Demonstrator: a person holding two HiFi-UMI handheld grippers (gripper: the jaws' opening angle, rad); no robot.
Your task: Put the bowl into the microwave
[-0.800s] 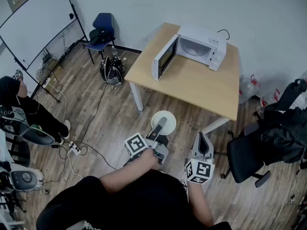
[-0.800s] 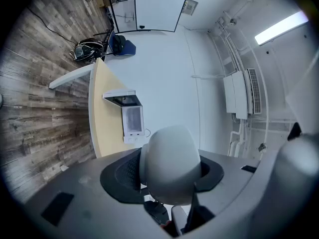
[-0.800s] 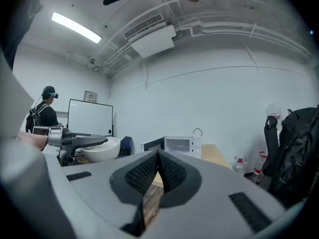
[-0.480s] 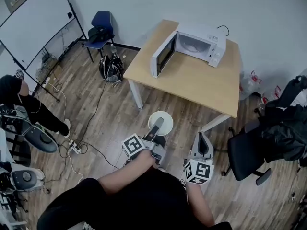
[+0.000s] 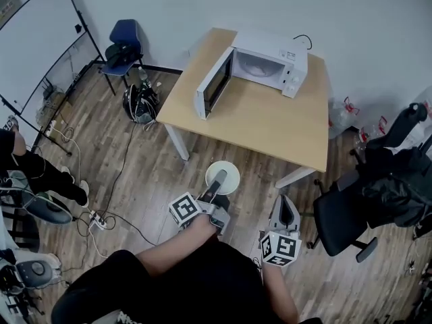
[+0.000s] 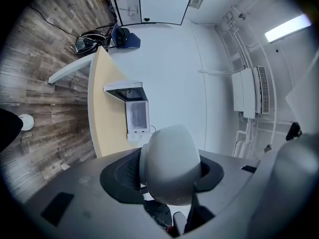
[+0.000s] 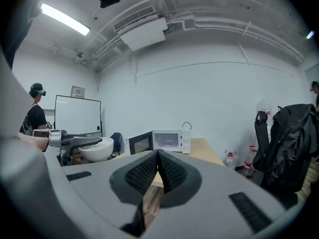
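Observation:
A white bowl (image 5: 223, 176) hangs in the air in front of me, over the wooden floor, with my left gripper (image 5: 217, 181) shut on its rim. In the left gripper view the bowl (image 6: 169, 163) fills the space between the jaws. The white microwave (image 5: 264, 62) stands at the back of the light wooden table (image 5: 270, 120), its door (image 5: 212, 83) swung wide open. My right gripper (image 5: 285, 211) is held beside the left one, shut, with nothing in it. In the right gripper view the microwave (image 7: 167, 141) stands ahead and the bowl (image 7: 97, 149) shows at the left.
A black office chair (image 5: 344, 218) with dark clothes on it stands right of the table. A blue chair (image 5: 123, 46) and a black bag (image 5: 138, 103) are to the table's left. Cables (image 5: 101, 218) lie on the floor at the left. A person (image 5: 27, 167) sits at the far left.
The table and microwave have shifted left and slightly up in the head view as I move. Both grippers keep their places in front of me, the bowl still held.

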